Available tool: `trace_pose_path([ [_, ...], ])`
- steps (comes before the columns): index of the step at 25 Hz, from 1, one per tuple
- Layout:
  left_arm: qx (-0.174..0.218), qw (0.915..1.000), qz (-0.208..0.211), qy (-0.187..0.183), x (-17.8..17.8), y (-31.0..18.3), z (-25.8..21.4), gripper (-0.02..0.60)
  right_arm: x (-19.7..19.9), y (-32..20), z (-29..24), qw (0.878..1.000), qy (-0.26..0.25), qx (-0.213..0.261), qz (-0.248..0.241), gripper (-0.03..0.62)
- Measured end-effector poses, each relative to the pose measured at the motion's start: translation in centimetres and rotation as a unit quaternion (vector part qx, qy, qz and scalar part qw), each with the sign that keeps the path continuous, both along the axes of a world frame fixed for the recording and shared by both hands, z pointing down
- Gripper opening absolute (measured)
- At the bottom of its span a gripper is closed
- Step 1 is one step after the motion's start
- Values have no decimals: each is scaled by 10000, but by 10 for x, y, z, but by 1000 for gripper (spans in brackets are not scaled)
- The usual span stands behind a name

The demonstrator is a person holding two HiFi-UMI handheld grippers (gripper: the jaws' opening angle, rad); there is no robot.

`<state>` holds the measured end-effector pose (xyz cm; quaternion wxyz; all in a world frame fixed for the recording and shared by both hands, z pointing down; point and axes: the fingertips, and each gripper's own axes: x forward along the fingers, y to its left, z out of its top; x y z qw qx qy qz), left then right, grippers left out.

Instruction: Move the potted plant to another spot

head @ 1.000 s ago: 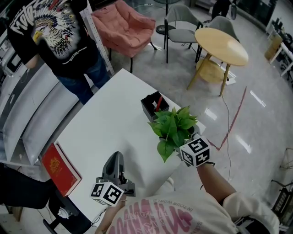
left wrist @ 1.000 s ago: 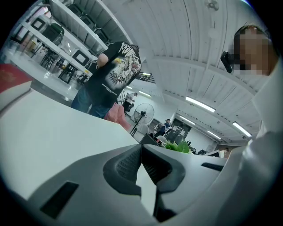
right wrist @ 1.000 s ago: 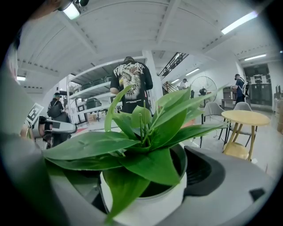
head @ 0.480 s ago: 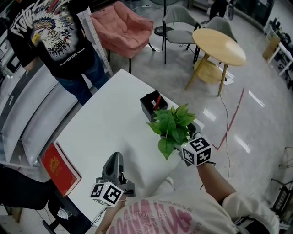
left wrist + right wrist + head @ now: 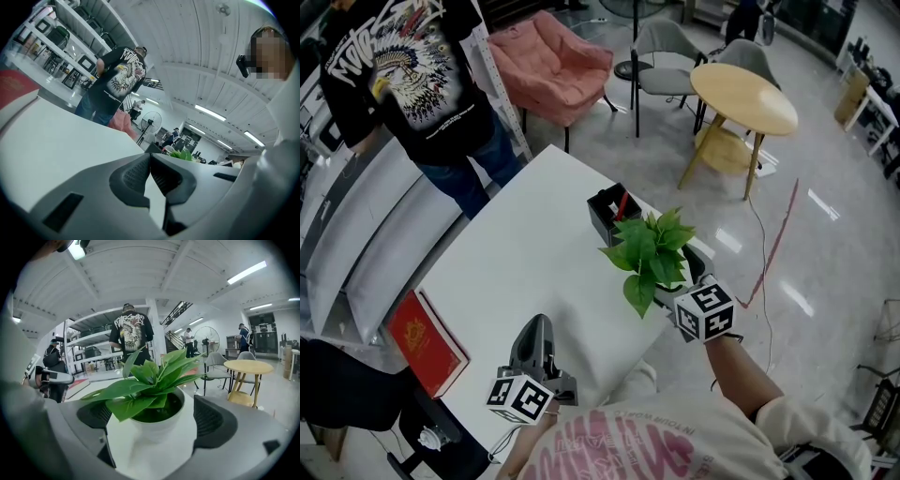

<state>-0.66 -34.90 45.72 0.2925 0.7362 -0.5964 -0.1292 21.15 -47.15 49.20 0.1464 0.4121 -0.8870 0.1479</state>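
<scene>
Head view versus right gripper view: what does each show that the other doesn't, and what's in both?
Head view only: the black box beyond the plant. Right gripper view only: the white pot, standing between the right gripper's parted jaws with a gap on each side. Both: the plant's green leaves and the round wooden table.

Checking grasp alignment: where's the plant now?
Head view: the plant sits near the table's right corner, just this side of the black box, between the right gripper's open fingers.
</scene>
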Motion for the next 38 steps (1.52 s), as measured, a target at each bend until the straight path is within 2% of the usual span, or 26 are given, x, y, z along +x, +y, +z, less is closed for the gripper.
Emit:
trace_pose_path([
  [21, 316, 9992, 237, 91, 11, 59, -31, 25, 28, 76, -31, 9991, 46, 224, 351, 512],
  [26, 431, 9985, 312, 95, 10, 68, -41, 25, 33, 95, -36, 9984, -223, -21, 513, 441],
  [30, 518, 9981, 308, 114, 6, 73, -49, 25, 41, 106, -41, 9949, -588, -202, 797, 283],
  [33, 592, 9976, 325, 180, 6, 75, -53, 25, 44, 113, -47, 9916, -843, -295, 941, 268],
  [38, 578, 9969, 504, 163, 16, 81, -60, 25, 50, 129, -55, 9889, -891, -335, 1138, 187],
])
